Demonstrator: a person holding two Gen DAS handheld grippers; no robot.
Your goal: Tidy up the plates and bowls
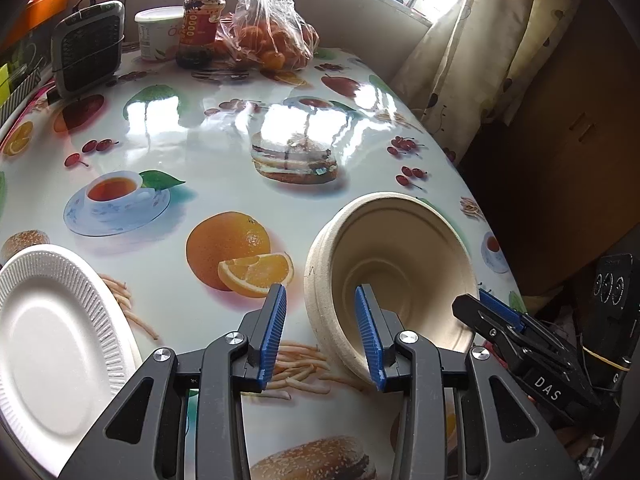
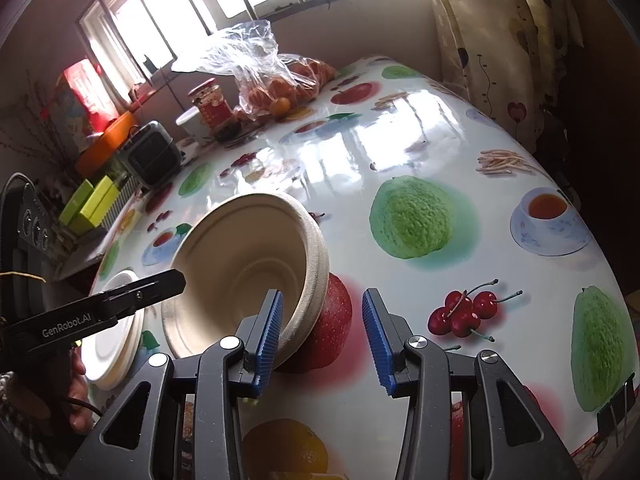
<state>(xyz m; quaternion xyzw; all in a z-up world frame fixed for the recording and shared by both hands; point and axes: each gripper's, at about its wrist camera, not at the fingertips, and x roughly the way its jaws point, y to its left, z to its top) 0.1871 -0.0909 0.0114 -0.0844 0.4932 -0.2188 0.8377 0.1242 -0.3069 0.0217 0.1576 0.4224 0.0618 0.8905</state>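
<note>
A beige paper bowl [image 1: 396, 272], apparently two nested, is tilted on its side on the fruit-print table; it also shows in the right wrist view [image 2: 244, 272]. My left gripper [image 1: 320, 336] is open, its jaws on either side of the bowl's near rim. My right gripper [image 2: 322, 336] is open too, with its left finger inside the bowl and the rim between the jaws. A white foam plate [image 1: 56, 340] lies at the left, on other plates [image 2: 116, 344].
At the table's far end stand a red-labelled jar [image 1: 202, 26], a white tub [image 1: 158, 34], a bag of oranges [image 1: 272, 40] and a dark small appliance [image 1: 88, 46]. The table edge [image 1: 472, 184] runs down the right, with a curtain [image 1: 480, 56] beyond.
</note>
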